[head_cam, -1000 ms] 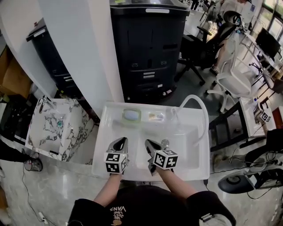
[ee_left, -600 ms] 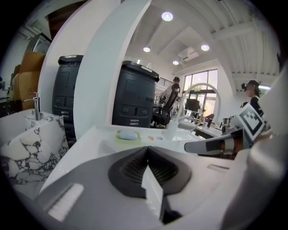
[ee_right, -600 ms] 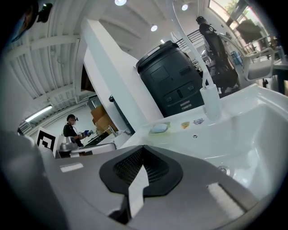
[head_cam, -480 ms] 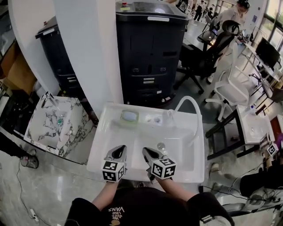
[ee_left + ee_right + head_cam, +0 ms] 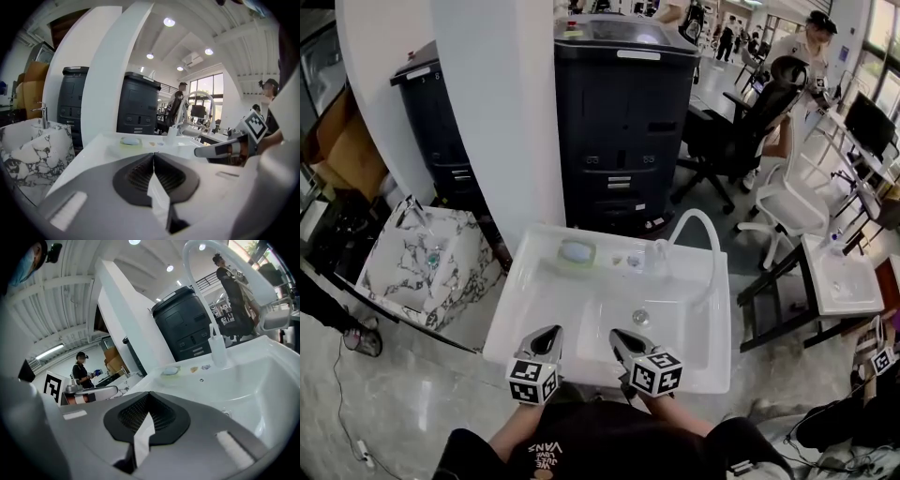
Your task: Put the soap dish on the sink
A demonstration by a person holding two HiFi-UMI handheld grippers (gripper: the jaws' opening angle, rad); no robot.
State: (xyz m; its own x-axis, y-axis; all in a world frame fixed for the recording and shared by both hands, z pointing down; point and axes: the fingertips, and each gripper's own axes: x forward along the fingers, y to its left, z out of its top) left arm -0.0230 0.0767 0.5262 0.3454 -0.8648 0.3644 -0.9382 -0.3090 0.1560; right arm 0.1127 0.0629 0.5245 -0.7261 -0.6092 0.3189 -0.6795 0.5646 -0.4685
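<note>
The green soap dish (image 5: 577, 253) with a pale blue soap on it rests on the back ledge of the white sink (image 5: 525, 291). It also shows far ahead in the left gripper view, soap dish (image 5: 131, 141), and in the right gripper view, soap dish (image 5: 170, 371). My left gripper (image 5: 549, 335) and right gripper (image 5: 622, 337) hover side by side over the sink's near rim, well short of the dish. Both are shut with nothing between their jaws, as the left gripper (image 5: 153, 154) and right gripper (image 5: 148, 393) show close up.
A curved white faucet (image 5: 703, 230) and a clear bottle (image 5: 654, 254) stand at the sink's back right, with small items (image 5: 632, 260) beside the dish. A marble-patterned basin (image 5: 431, 262) sits left, a white pillar (image 5: 502, 112) and black cabinet (image 5: 623, 122) behind, office chairs at right.
Both grippers have drawn back toward me, from over the basin to its near rim. The head view has pulled back, so the sink sits smaller and farther. The soap dish has not moved.
</note>
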